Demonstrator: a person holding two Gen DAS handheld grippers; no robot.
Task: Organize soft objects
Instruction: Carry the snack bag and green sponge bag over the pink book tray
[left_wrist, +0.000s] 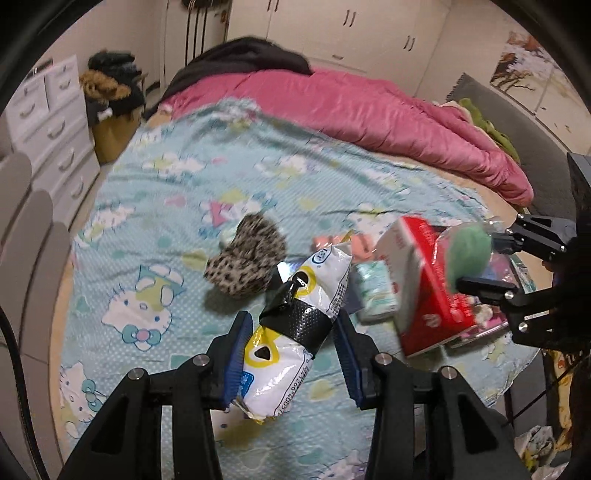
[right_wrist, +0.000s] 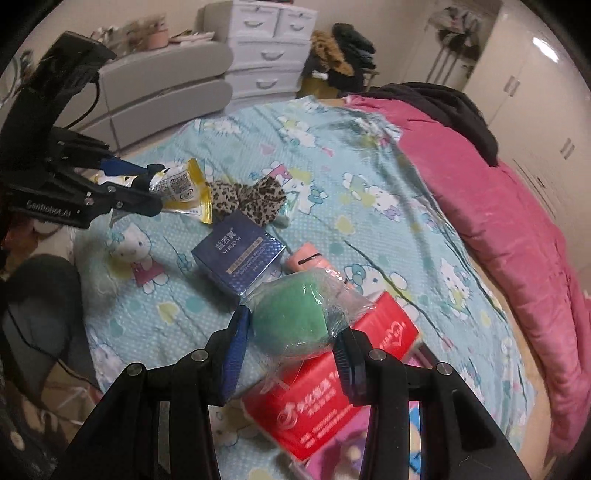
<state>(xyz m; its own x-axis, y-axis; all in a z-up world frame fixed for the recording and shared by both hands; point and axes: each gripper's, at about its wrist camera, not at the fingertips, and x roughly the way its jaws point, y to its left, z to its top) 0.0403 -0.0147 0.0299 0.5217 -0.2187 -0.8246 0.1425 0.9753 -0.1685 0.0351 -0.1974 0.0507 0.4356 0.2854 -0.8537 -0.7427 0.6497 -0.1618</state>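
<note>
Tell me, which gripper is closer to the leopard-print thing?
Left. The left gripper, holding a white packet, hangs right beside the leopard-print cloth; the right gripper is farther, past the blue box.

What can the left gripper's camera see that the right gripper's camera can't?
Only the left wrist view shows the tree picture on the wall and a pale green pack beside the red box.

Only the right wrist view shows the blue box clearly.

Both show the left gripper shut on the white-and-yellow packet, the right gripper shut on the wrapped green ball, the leopard-print fabric and the pink quilt.
</note>
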